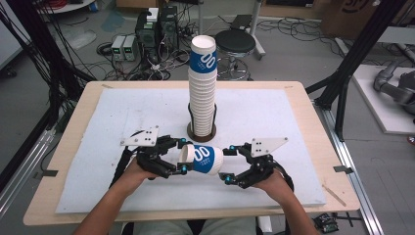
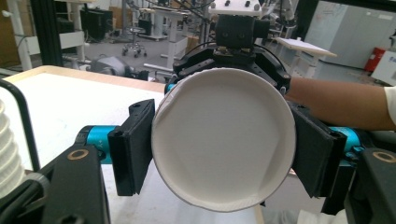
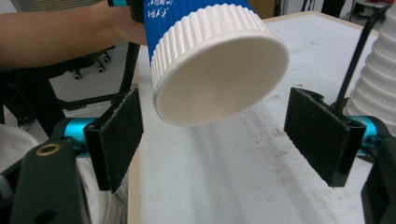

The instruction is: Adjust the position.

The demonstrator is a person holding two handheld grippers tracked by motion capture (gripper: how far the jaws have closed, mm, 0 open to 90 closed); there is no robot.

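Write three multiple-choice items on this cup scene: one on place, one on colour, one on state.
1. Where does the stack of cups stand?
A. mid-table, in a dark holder
B. on the floor
C. at the table's right edge

2. The held cup has a band of which colour?
A. red
B. blue
C. green

3. How are the right tongs?
A. clamped on the stack
B. clamped on the cup's rim
C. open beside the cup's base

Key: 1 A, the holder rings its foot; 2 B, blue with white print; 3 C, pads stand apart while the left tongs grip the rim.

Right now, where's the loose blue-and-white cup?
In the high view the cup lies on its side near the table's front centre, just before the cup stack, its rim end clamped by the left gripper and its base toward the open right gripper.
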